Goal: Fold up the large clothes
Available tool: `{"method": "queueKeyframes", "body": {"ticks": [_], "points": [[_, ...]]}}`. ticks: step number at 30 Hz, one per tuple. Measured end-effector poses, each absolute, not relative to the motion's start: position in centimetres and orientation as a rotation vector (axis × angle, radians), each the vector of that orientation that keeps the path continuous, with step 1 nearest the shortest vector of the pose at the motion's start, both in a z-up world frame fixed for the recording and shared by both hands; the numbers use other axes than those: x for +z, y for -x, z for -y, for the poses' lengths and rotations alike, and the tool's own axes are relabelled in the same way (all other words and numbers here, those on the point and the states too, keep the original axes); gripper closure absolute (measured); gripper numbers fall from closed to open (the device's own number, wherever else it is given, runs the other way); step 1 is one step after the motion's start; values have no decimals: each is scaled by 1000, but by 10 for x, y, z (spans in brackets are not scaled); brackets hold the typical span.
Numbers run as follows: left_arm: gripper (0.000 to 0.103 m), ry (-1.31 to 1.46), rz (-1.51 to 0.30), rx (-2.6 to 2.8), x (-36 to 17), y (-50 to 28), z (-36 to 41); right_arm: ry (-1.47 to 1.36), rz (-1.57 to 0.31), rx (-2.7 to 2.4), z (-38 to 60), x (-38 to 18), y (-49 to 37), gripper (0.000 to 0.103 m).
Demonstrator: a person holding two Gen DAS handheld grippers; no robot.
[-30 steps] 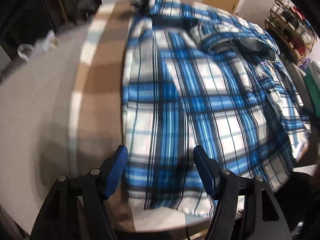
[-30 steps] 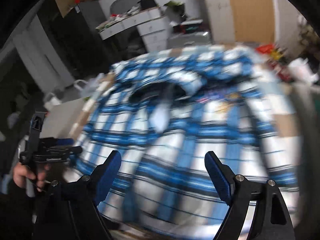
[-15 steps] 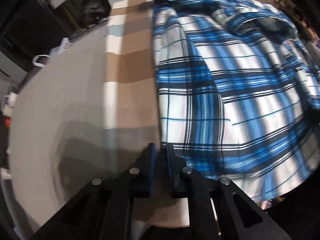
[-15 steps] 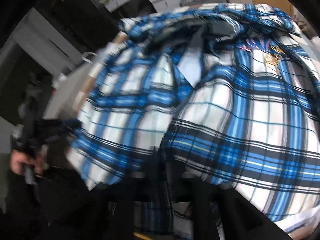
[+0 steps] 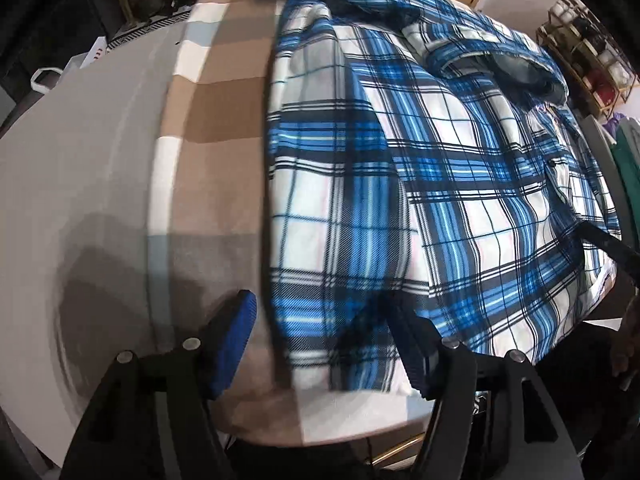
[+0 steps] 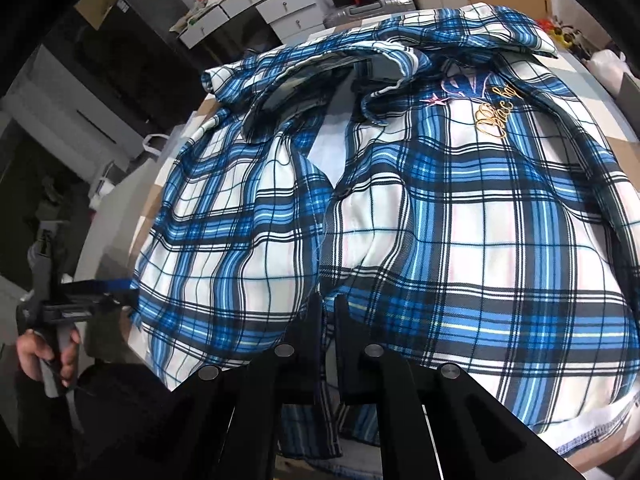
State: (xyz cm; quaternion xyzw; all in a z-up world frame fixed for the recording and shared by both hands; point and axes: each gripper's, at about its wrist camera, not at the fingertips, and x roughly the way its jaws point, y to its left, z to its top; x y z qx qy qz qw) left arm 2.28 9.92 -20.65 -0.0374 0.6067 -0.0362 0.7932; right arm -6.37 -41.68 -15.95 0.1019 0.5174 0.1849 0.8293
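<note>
A blue, white and black plaid shirt lies spread front-up on the table, its collar at the far end and gold embroidery on the chest. My left gripper points down at the shirt's near left corner with its jaws opening. The corner lies loose between the blue pads, and the right finger is partly under the cloth. My right gripper is shut on the shirt's near hem where the two front panels meet. The right wrist view also shows the left gripper at the shirt's left edge.
The table wears a brown, white and grey checked cloth, bare to the left of the shirt. Its rounded front edge runs just below my left fingers. White drawers stand behind, a shelf to the right. A hand holds the left tool.
My left gripper shut at the shirt's left edge, then opened again over its near corner. My right gripper went from open above the shirt to shut on the hem, lower down.
</note>
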Motion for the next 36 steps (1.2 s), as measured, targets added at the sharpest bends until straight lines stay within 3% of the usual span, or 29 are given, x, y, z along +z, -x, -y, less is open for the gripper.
{"method": "queueKeyframes", "body": {"ticks": [2,3,4,5,18,26,28,29,30,31,32,36], "points": [[43,26,-1292,-52,-209,-27,-88,-223,-1086,400,419,-157,65,96],[54,-18,-1286,-43,-210,-28,-81,-225,-1084,405,418,-155,66,96],[70,-23,-1272,-73,-208,-29,-76,-227,-1082,413,417,-155,66,96],[103,-31,-1275,-83,-207,-31,-72,-226,-1080,423,417,-154,67,96],[103,47,-1250,42,-189,-5,-99,-35,-1130,393,382,-170,68,101],[103,126,-1256,31,-184,11,-125,-257,-1057,435,418,-152,67,96],[100,159,-1272,10,-185,8,-126,-331,-1014,465,439,-140,70,75],[92,174,-1282,-3,-184,6,-126,-325,-996,457,448,-133,72,68],[78,192,-1289,-19,-187,3,-127,-291,-966,422,460,-125,75,50],[72,202,-1287,-31,-184,6,-120,-248,-948,370,472,-119,78,34],[68,218,-1274,-53,-185,6,-118,-200,-934,316,485,-114,80,29],[68,217,-1298,-51,-195,0,-111,-50,-961,101,529,-113,77,28]]}}
